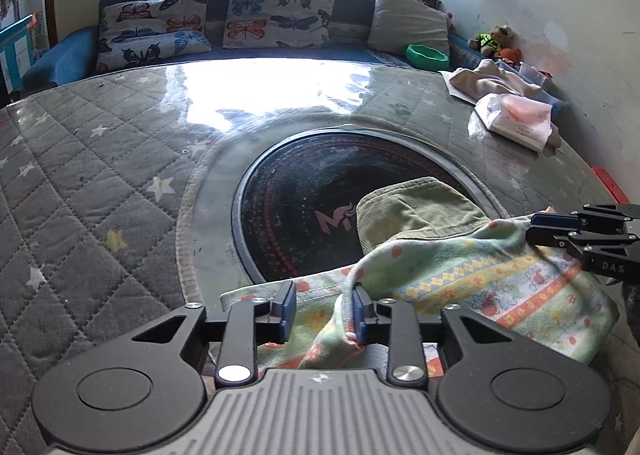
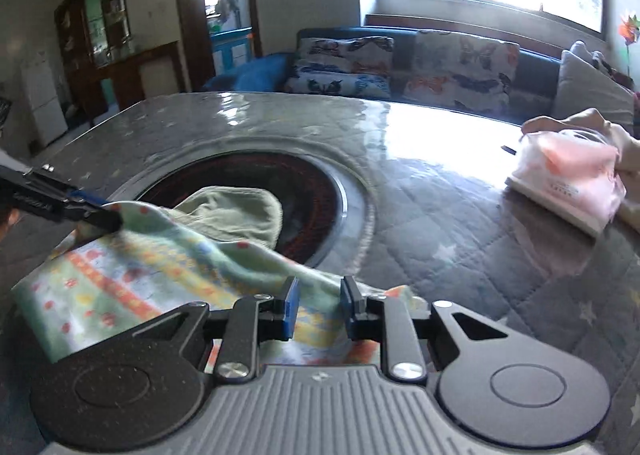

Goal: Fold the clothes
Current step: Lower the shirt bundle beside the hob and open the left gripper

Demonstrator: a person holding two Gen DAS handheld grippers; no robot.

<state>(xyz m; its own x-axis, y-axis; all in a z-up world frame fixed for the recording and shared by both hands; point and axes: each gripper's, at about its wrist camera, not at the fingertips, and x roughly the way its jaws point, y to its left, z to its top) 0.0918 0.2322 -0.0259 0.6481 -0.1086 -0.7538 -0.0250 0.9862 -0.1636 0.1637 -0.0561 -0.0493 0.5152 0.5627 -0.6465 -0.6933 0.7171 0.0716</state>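
Clothes for folding lie on the near side of the round black hotplate (image 1: 308, 211) set into the worktop (image 1: 100, 159): a patterned garment (image 1: 472, 287) in pale green with orange, yellow and blue bands, spread just in front of the hotplate, and an olive-green piece (image 1: 416, 211) that lies partly over the hotplate's near edge and is tucked under the patterned garment. The left gripper (image 1: 326, 309) sits low over the patterned garment's near edge, its jaws apart; a raised fold of the fabric hangs against the inner face of one blue pad while the other pad stands clear of it, so nothing is clamped. The right gripper (image 2: 318, 301) is at the garment's other near corner, on the far side from the left one, its jaws also apart with a narrow gap; cloth lies beneath and between the pads, and neither pad is seen to press on it. In the left wrist view the right gripper's dark tips rest at the edge of the garment to the side of the hotplate. Beyond the hotplate and off to its right, near the wall, sits a pink tissue pack (image 1: 520, 121) with a beige cloth (image 1: 484, 79) behind it. Farther behind the hotplate, past the worktop's shiny edge, a blue sofa (image 1: 68, 55) carries butterfly cushions (image 1: 280, 13) and a green bowl (image 1: 426, 55).
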